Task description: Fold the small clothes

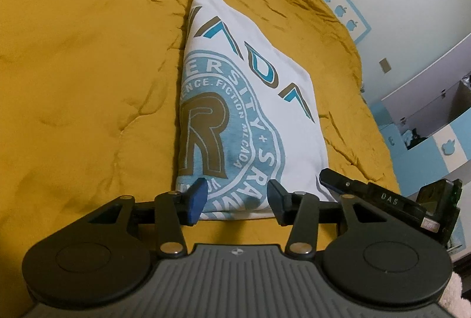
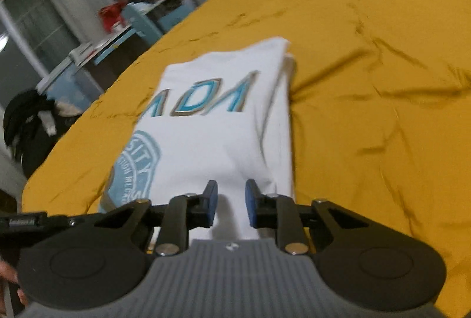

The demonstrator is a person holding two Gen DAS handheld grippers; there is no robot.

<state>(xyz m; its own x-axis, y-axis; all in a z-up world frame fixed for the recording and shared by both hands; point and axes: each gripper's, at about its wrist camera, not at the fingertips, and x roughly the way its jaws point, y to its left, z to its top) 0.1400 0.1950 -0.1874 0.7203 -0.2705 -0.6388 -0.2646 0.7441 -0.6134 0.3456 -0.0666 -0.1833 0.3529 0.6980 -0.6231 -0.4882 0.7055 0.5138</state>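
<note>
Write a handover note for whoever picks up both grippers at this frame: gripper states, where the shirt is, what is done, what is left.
Left gripper: jaws open, either side of the near hem of the white T-shirt; no pinch visible.
Right gripper: jaws narrow, a gap showing, over the shirt's near edge at its right side; no cloth visibly clamped.
T-shirt: lies on the mustard bedspread, print up, already folded lengthwise into a narrow strip.
Done: side folds.
Left: probably grip the near edge with both grippers and fold it over toward the far end, then flatten.

Folded shirt flat on bedspread, seemingly before both grippers.
</note>
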